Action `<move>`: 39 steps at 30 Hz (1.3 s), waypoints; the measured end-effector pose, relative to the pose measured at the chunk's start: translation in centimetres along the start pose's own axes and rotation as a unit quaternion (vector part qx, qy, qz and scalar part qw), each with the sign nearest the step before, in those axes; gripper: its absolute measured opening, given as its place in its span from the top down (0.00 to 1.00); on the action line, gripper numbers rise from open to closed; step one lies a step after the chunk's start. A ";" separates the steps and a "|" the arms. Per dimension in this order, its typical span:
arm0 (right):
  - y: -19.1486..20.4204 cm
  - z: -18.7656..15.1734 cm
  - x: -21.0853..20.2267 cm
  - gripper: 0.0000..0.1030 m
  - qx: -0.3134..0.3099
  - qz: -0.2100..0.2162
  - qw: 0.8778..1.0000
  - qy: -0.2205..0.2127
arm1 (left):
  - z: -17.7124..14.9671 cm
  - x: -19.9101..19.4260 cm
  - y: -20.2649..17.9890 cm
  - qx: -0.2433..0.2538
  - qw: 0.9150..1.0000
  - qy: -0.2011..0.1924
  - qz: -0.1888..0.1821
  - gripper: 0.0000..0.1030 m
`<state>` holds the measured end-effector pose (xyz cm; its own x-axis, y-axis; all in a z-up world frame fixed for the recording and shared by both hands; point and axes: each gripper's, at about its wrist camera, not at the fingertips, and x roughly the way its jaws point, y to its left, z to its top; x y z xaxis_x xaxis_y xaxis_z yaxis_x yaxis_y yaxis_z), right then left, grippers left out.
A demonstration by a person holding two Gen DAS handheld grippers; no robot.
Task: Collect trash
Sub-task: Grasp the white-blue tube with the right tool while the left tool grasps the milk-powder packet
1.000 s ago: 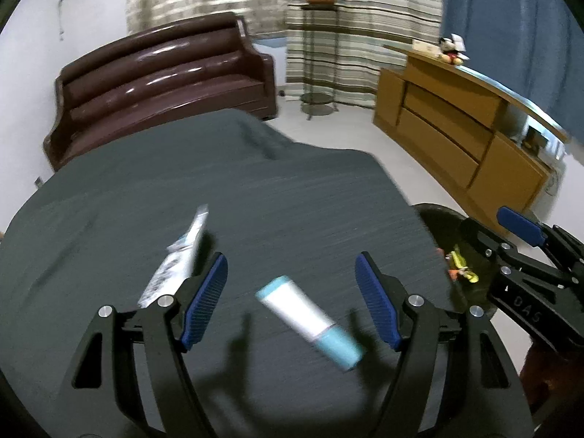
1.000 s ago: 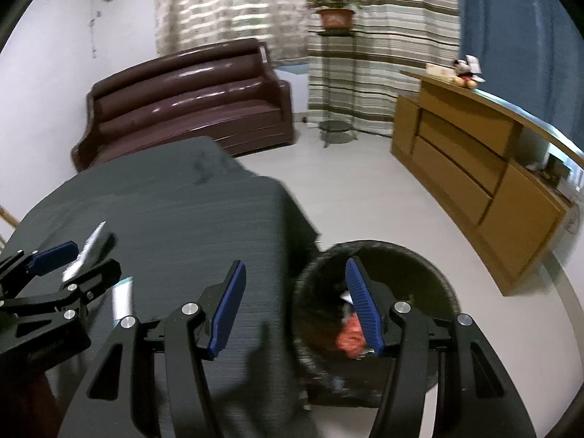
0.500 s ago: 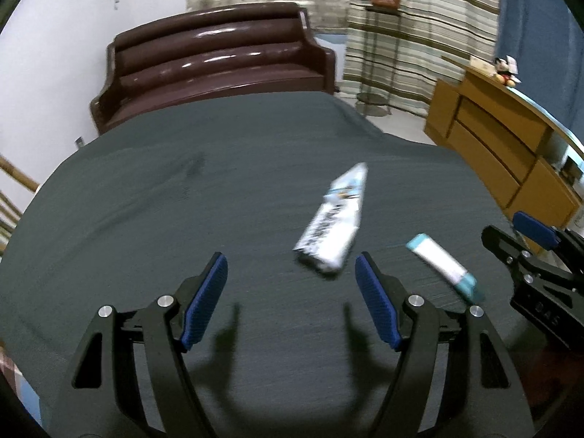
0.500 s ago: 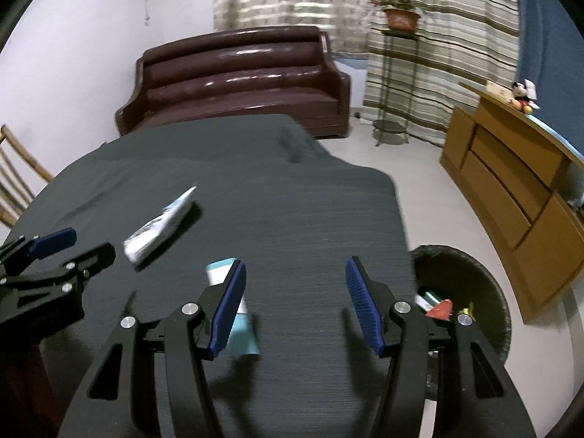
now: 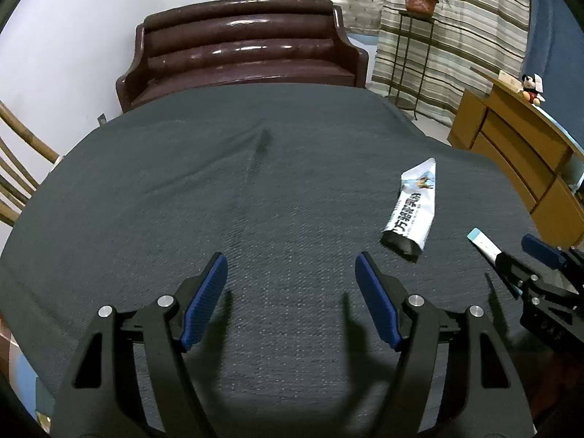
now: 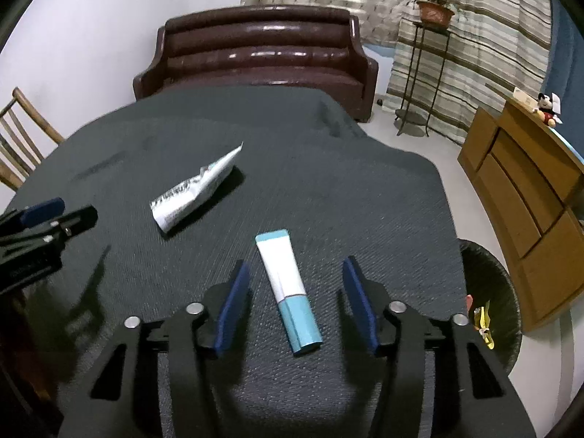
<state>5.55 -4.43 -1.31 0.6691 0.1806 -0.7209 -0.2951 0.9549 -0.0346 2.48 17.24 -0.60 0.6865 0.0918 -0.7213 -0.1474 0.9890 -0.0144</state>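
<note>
A white and teal tube (image 6: 288, 288) lies on the dark table cloth (image 6: 328, 189), between the open fingers of my right gripper (image 6: 295, 303), untouched; its end also shows in the left wrist view (image 5: 483, 242). A crumpled white wrapper (image 6: 197, 191) lies further left; in the left wrist view the wrapper (image 5: 414, 208) is to the right of my left gripper (image 5: 292, 299), which is open and empty over bare cloth. A dark round trash bin (image 6: 489, 299) with some trash inside stands on the floor right of the table.
A brown sofa (image 5: 241, 54) stands behind the table. A wooden sideboard (image 6: 529, 189) is at the right, a plant stand (image 6: 419, 73) by the curtains, a wooden chair (image 6: 22, 135) at the left. My right gripper also shows in the left wrist view (image 5: 547, 284).
Both grippers swung left, from the bin side back over the table. The right gripper now has the tube between its open fingers; the left gripper has moved off the tube and wrapper.
</note>
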 end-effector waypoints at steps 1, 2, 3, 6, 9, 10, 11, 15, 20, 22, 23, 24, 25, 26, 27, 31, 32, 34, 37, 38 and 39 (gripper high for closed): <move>0.2 -0.1 0.2 0.55 -0.003 0.000 1.000 0.005 | -0.1 0.0 0.1 -0.001 1.000 0.001 -0.001 0.31; 0.4 -0.2 0.3 0.57 -0.005 0.000 1.000 0.010 | -0.2 0.0 0.2 -0.001 1.000 0.002 -0.002 0.31; 0.5 -0.2 0.5 0.58 -0.007 -0.001 1.000 0.014 | -0.2 0.0 0.2 0.000 1.000 0.002 -0.003 0.31; 0.8 -0.2 0.8 0.66 -0.010 0.000 1.000 0.024 | -0.2 0.0 0.3 0.000 1.000 0.003 -0.008 0.31; 0.8 -0.2 0.7 0.75 -0.012 0.005 1.000 0.025 | -0.1 0.2 0.1 0.002 1.000 0.003 -0.013 0.31; 0.9 -0.2 0.7 0.77 -0.014 0.007 1.000 0.025 | -0.1 0.3 0.0 0.003 1.000 0.003 -0.014 0.31; 1.0 -0.3 0.7 0.80 -0.015 0.009 1.000 0.025 | -0.1 0.3 0.0 0.005 1.000 0.004 -0.017 0.31; 1.0 -0.3 0.5 0.82 -0.012 0.009 1.000 0.020 | -0.2 0.2 -0.6 0.008 1.000 0.003 -0.026 0.31; 0.6 0.1 0.5 0.82 -0.002 0.006 1.000 0.009 | 0.5 0.4 -1.9 0.017 0.999 0.002 -0.037 0.31; 0.4 0.4 0.4 0.82 0.004 0.004 1.000 0.004 | 0.8 0.5 -2.5 0.021 0.999 0.002 -0.043 0.31; 0.2 0.5 0.4 0.82 0.006 0.004 1.000 0.001 | 1.0 0.6 -3.0 0.023 0.999 0.001 -0.046 0.31; 0.1 0.7 0.4 0.82 0.008 0.003 1.000 -0.001 | 1.1 0.6 -3.3 0.025 0.999 0.000 -0.047 0.31; -0.1 0.9 0.5 0.82 0.011 0.002 1.000 -0.004 | 1.3 0.6 -3.7 0.028 0.998 -0.001 -0.050 0.31; -0.2 1.1 0.5 0.82 0.013 0.001 1.000 -0.006 | 1.5 0.7 -4.1 0.031 0.998 -0.001 -0.052 0.31; -0.4 1.2 0.5 0.82 0.016 0.000 1.000 -0.008 | 1.7 0.9 -4.4 0.034 0.998 -0.002 -0.054 0.31; -1.3 1.8 0.9 0.82 0.026 -0.002 1.000 -0.014 | 2.5 1.7 -5.7 0.043 0.997 0.002 -0.063 0.31; -1.5 2.0 1.0 0.82 0.029 -0.003 0.999 -0.015 | 2.7 2.0 -6.0 0.043 0.997 0.004 -0.065 0.31; -2.0 2.2 1.2 0.82 0.034 -0.003 0.999 -0.016 | 3.0 2.6 -6.5 0.047 0.997 0.007 -0.065 0.31; -2.6 2.6 1.6 0.82 0.041 -0.004 0.999 -0.016 | 3.2 3.3 -7.1 0.053 0.997 0.010 -0.064 0.31; -2.8 2.7 1.8 0.82 0.043 -0.004 0.999 -0.016 | 3.4 3.7 -7.3 0.055 0.996 0.013 -0.064 0.31; -3.1 2.7 1.9 0.82 0.045 -0.004 0.999 -0.016 | 3.5 4.0 -7.5 0.057 0.996 0.016 -0.064 0.31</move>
<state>9.57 -6.38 -0.69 0.6932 0.1786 -0.6982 -0.2284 0.9733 0.0222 8.83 10.56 -0.96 0.6713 -0.0370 -0.7402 0.0220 0.9993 -0.0300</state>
